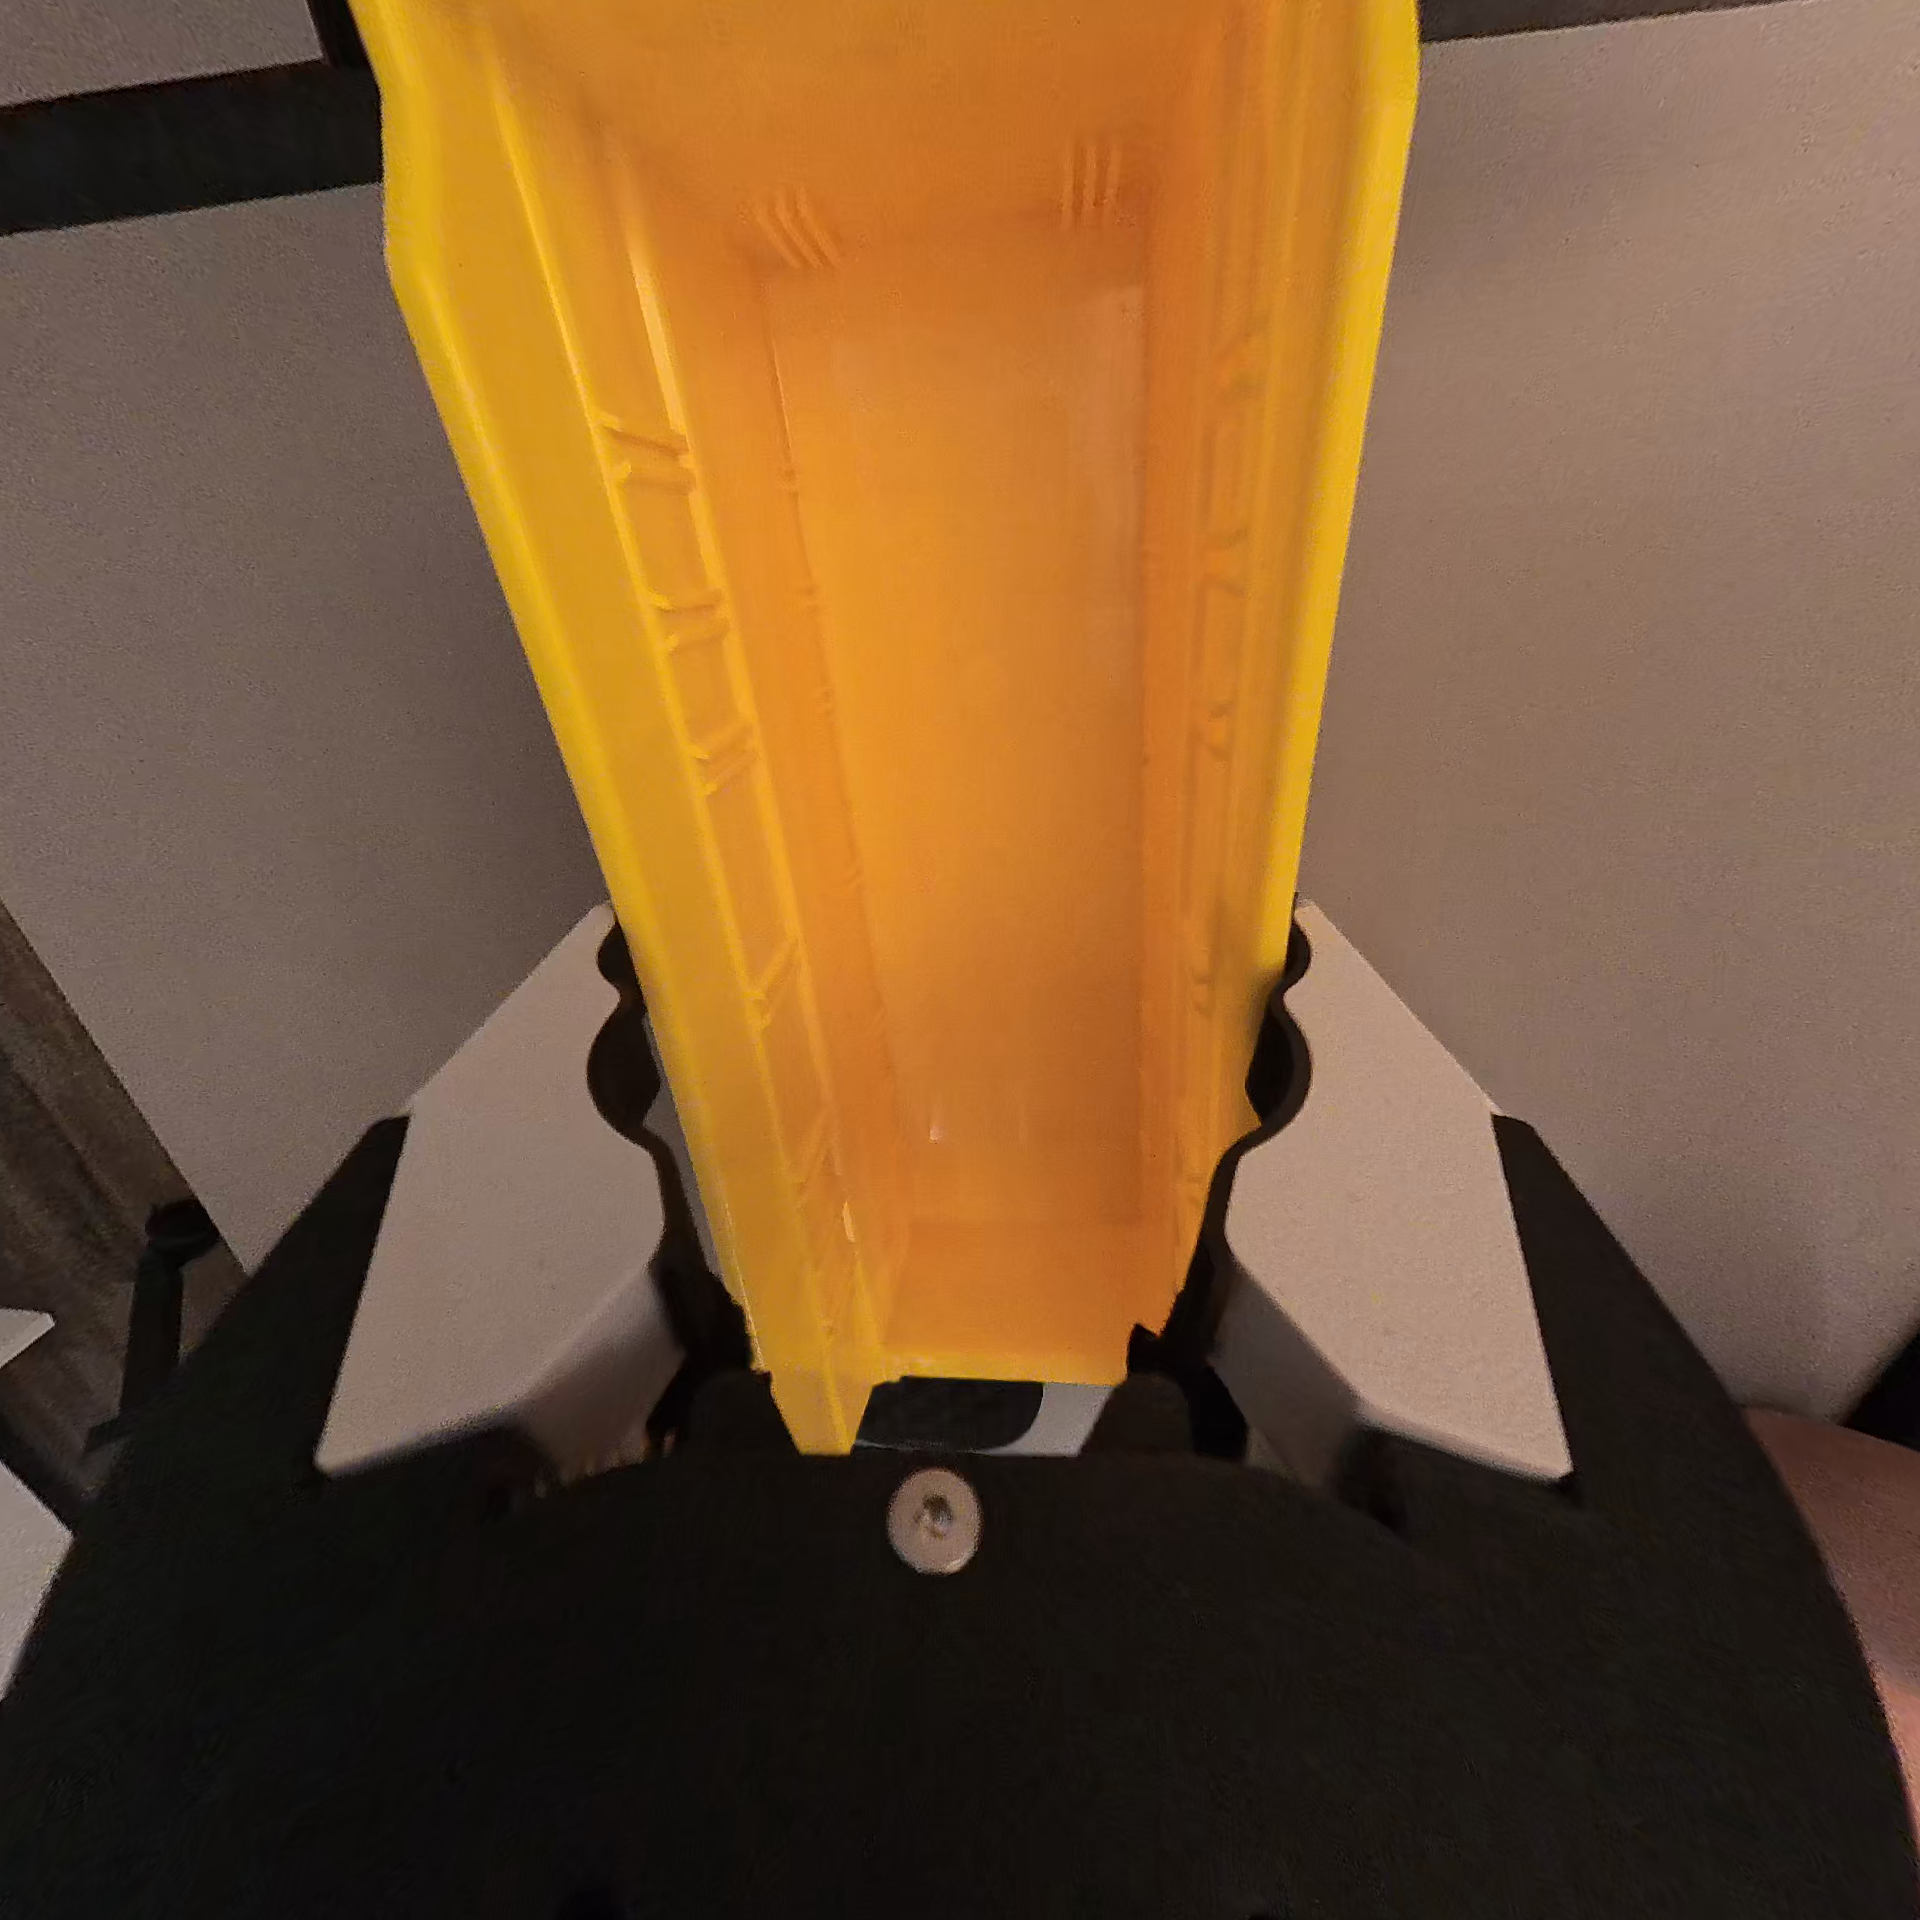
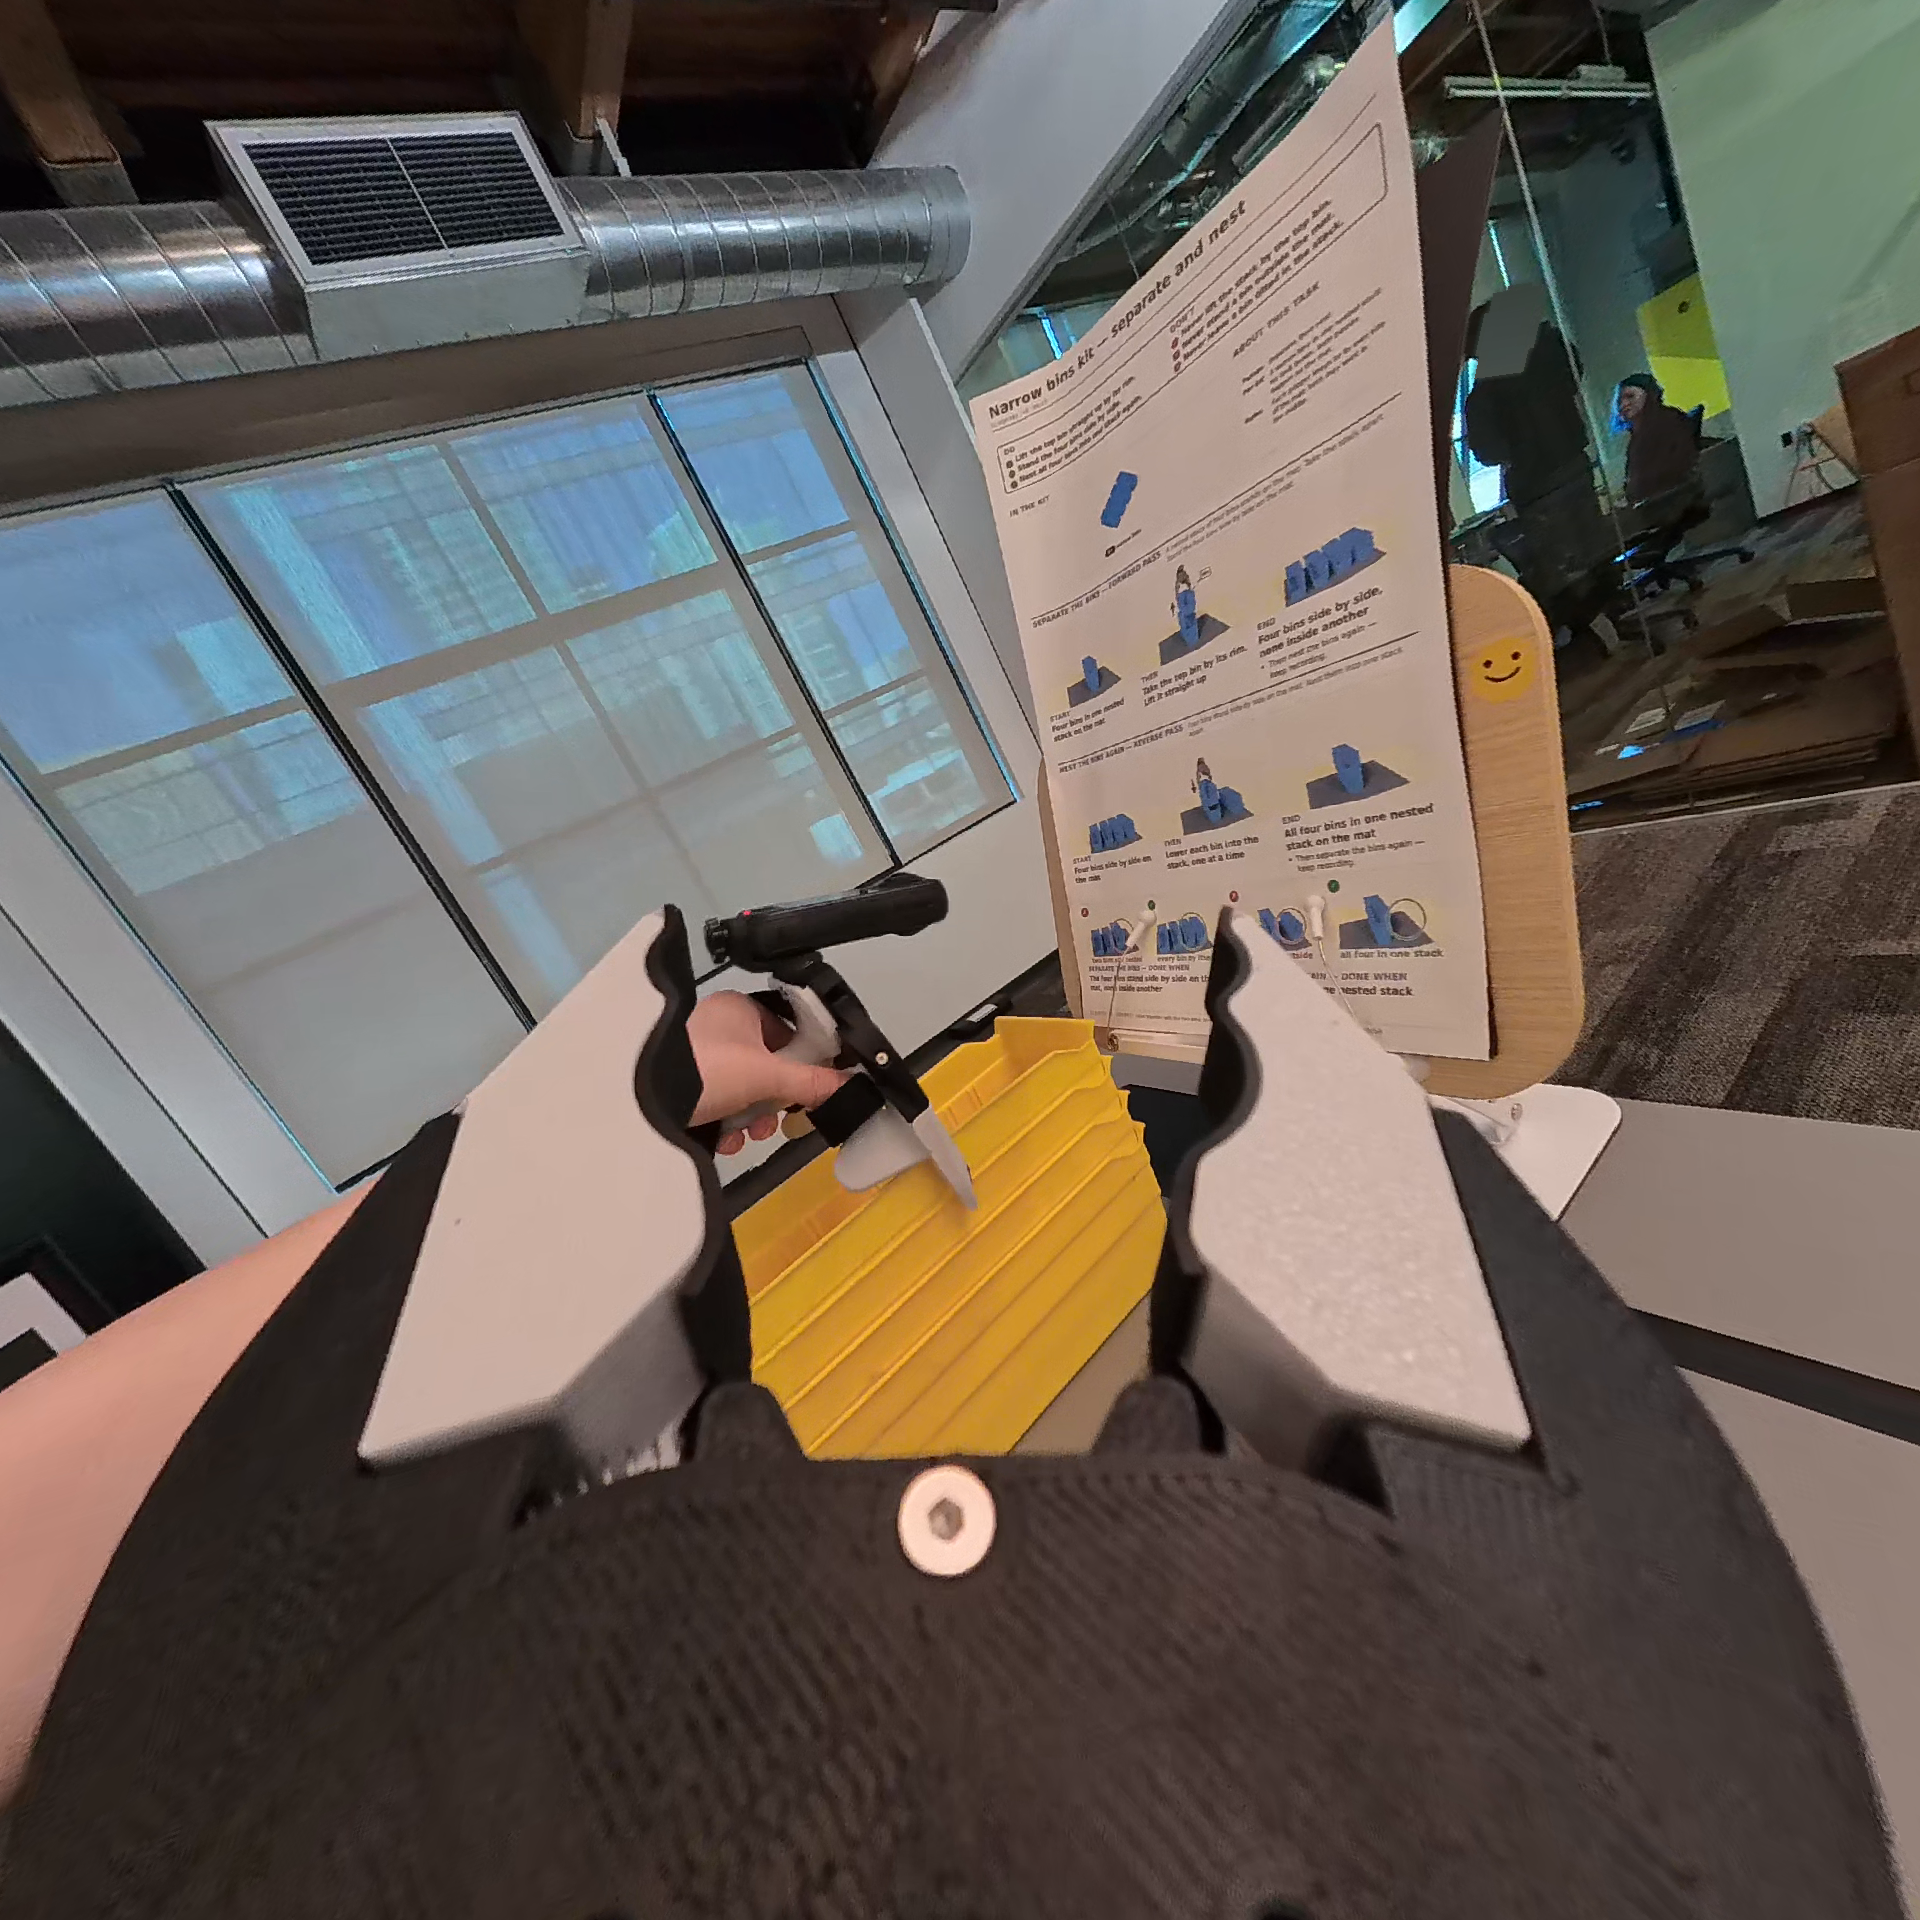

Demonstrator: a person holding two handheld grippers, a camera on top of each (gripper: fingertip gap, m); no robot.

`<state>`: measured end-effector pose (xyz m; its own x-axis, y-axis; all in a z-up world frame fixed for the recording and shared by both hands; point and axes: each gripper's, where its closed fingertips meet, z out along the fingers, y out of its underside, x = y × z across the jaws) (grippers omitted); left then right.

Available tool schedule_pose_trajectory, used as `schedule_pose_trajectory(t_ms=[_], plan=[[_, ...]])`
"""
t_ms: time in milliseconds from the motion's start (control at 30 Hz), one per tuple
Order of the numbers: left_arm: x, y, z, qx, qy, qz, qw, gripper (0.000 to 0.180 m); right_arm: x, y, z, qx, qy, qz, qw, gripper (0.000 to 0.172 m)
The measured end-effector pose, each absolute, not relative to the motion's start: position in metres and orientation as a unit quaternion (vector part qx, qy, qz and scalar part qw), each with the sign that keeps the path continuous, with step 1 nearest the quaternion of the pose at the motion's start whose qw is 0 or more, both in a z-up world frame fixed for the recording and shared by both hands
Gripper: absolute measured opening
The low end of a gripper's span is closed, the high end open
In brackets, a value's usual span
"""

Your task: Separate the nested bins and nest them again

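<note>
In the left wrist view a yellow bin (image 1: 935, 623) fills the middle, its open inside facing me. My left gripper (image 1: 956, 925) is shut on it, with both pads (image 1: 623, 1060) against its long sides. In the right wrist view a stack of nested yellow bins (image 2: 935, 1299) lies deep between my right gripper's (image 2: 948, 925) fingers. Both pads (image 2: 717, 1247) press on the stack's sides. The left gripper (image 2: 894, 1132) also shows there, farther off, held by a hand (image 2: 748, 1070), with one white finger lying along the side of the stack's far end.
An instruction poster (image 2: 1226, 623) leans on a wooden board (image 2: 1517, 831) behind the bins. A large window (image 2: 468, 675) and a ceiling duct (image 2: 727, 239) are at the left. The grey table (image 2: 1714, 1247) runs to the right. People stand far off at the back right.
</note>
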<state>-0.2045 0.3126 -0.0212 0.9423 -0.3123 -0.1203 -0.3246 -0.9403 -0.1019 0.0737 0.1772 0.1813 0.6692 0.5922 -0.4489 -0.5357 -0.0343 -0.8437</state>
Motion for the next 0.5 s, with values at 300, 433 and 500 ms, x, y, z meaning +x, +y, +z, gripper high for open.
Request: schedule_pose_trajectory(t_ms=[300,433,500], plan=[[-0.2054,0.3085,-0.0192,-0.987,0.148,0.056,0.030,0.113,0.0711,0.1773,0.1814,-0.595,-0.027,0.406,0.693,0.099],[-0.2058,0.3059,-0.0183,-0.988,0.145,0.055,0.014,0.113,0.0707,0.1772,0.1816,-0.594,-0.028,0.408,0.693,0.099],[-0.2060,0.3043,-0.0177,-0.988,0.145,0.054,0.007,0.113,0.0715,0.1770,0.1819,-0.594,-0.027,0.407,0.694,0.099]])
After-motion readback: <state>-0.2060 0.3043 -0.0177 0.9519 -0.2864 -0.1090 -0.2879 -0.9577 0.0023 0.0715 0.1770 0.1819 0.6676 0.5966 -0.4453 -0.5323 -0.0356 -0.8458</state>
